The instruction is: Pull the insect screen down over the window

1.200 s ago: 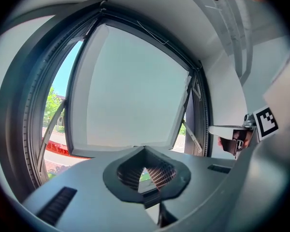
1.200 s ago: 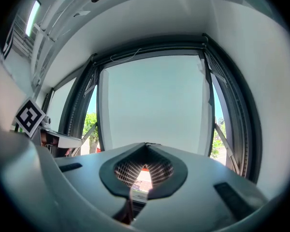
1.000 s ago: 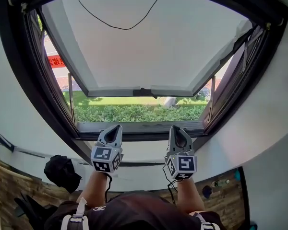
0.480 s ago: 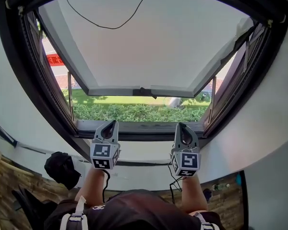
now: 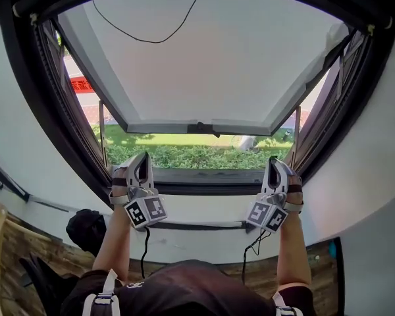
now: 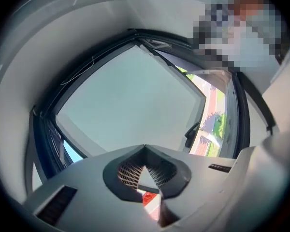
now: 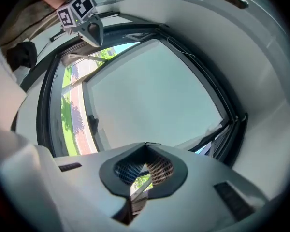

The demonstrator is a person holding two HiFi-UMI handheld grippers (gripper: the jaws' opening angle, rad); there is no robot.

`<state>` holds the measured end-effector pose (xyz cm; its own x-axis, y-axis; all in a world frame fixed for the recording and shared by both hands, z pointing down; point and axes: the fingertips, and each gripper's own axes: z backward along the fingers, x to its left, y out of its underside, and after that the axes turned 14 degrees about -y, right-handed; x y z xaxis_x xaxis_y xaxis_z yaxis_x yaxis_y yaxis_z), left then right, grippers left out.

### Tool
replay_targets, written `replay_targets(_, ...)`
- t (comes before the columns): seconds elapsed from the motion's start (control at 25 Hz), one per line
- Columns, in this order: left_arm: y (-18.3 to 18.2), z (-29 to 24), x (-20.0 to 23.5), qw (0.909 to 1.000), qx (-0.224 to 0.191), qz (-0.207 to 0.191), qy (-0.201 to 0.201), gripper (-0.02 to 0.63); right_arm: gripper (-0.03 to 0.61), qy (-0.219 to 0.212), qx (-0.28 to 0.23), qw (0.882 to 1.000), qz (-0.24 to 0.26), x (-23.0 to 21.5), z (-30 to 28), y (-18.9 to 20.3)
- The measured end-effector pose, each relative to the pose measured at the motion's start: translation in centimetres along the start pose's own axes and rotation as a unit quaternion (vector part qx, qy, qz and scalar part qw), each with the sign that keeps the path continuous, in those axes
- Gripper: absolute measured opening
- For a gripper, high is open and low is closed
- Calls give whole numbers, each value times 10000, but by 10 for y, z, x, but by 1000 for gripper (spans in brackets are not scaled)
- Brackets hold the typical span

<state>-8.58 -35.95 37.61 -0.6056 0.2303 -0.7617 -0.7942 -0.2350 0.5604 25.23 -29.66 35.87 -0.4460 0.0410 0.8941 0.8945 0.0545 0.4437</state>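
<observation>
The insect screen (image 5: 204, 58) covers the window (image 5: 210, 178) from 12 o'clock down to roughly mid-height. Its bottom rail (image 5: 164, 128) carries a dark handle (image 5: 203, 129) at centre. Below the rail an open band shows the hedge (image 5: 197, 155) outside. The left tool (image 5: 142, 165) sits at 8 o'clock and the right tool (image 5: 275, 170) at 4 o'clock, both near the lower frame and well apart from the rail. Both tools are clenched with nothing between the jaws. Likely faults: a clenched tool cannot take the handle unless its jaws are parted first; a pull at one end of the rail may cock it and bind the side tracks; a weak hold may let the rail slip free; the loose cord (image 5: 145, 39) at 12 o'clock may snag.
</observation>
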Motion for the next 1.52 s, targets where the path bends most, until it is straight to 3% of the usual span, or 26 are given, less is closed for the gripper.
replay_targets(0.16, 1, -7, 9, 9991, -16, -373, -178, 23, 8, 220, -321, 9992, -66, -19, 9, -8)
replay_targets(0.4, -17, -14, 33, 9993, -224, -191, -252, 78, 81, 140, -360, 9991, -186, -36, 11, -8)
replay_targets(0.8, -47, -51, 132, 9980, -164, 219, -567, 89, 98, 417, -590, 9973, -109, -107, 17, -27)
replay_targets(1.04, -83, -78, 222, 9889, -606, -228, -1338, 89, 98, 912, -775, 9926, 211, -179, 24, -58)
replay_targets(1.28, -105, -107, 296, 9802, -753, -461, -1771, 89, 98, 1214, -804, 9891, 212, -261, 25, -84)
replay_targets(1.52, -140, -125, 337, 9774, -1031, -752, -1684, 89, 117, 1404, -674, 9871, 358, -321, 24, -104)
